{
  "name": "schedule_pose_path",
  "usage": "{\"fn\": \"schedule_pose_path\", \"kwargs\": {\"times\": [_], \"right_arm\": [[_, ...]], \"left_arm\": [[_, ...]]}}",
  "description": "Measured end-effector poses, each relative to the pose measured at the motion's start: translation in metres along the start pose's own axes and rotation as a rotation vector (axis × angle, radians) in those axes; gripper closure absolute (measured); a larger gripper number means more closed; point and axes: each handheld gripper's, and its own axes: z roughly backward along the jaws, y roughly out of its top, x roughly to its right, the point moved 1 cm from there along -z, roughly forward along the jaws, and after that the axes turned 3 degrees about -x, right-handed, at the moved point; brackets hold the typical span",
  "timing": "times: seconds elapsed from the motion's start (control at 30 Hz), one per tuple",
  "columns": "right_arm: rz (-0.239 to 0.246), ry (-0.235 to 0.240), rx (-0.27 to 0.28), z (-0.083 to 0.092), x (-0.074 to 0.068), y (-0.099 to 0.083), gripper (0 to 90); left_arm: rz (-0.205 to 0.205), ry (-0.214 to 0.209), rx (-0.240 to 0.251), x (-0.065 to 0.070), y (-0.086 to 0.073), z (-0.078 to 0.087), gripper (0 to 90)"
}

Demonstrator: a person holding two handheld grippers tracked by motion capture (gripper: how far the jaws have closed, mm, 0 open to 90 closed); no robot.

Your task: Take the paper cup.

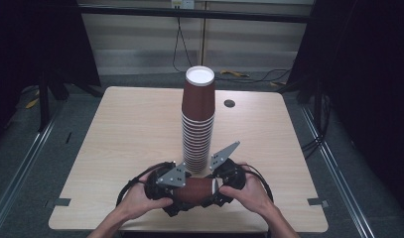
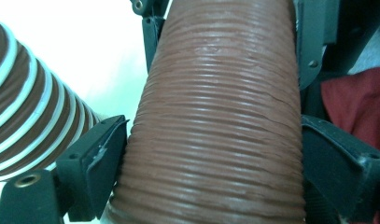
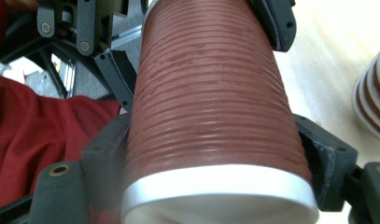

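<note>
Hands bring the left gripper (image 1: pixel 175 191) and right gripper (image 1: pixel 220 188) together low over the near edge of the surface (image 1: pixel 125 129), a brown ribbed paper cup (image 1: pixel 198 189) lying level between them. Each gripper's jaws are partly closed and pressed against the cup's sides, one at each end. A tall stack of cups (image 1: pixel 198 129) stands upright just behind.

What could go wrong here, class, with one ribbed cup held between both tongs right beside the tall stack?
1. The stack of cups is tall and narrow, close behind the hands; a nudge could topple it.
2. The left tongs and right tongs both clamp the brown cup; squeezing or pulling unevenly might crush or twist its thin wall.
</note>
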Motion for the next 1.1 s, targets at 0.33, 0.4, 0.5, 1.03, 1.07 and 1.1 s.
{"fn": "schedule_pose_path", "kwargs": {"times": [0.33,0.4,0.5,1.03,1.07,1.1], "right_arm": [[-0.001,-0.004,0.005,0.001,0.000,-0.001,22.5],[-0.001,-0.004,-0.006,0.001,0.001,-0.002,22.5],[-0.002,-0.021,-0.017,0.000,0.002,-0.003,22.5],[-0.028,-0.058,0.043,0.007,0.004,-0.023,22.1],[-0.027,-0.059,0.059,0.008,0.005,-0.025,22.1],[-0.031,-0.062,0.071,0.010,0.005,-0.027,22.1]], "left_arm": [[0.029,-0.011,0.031,-0.001,-0.001,0.001,11.8],[0.040,-0.014,0.043,-0.002,-0.001,0.002,12.5],[0.038,-0.005,0.063,-0.003,-0.002,0.005,15.4],[0.089,0.033,0.132,-0.008,-0.004,0.018,15.7],[0.092,0.033,0.133,-0.008,-0.004,0.018,15.6],[0.092,0.032,0.129,-0.008,-0.004,0.019,15.7]]}}
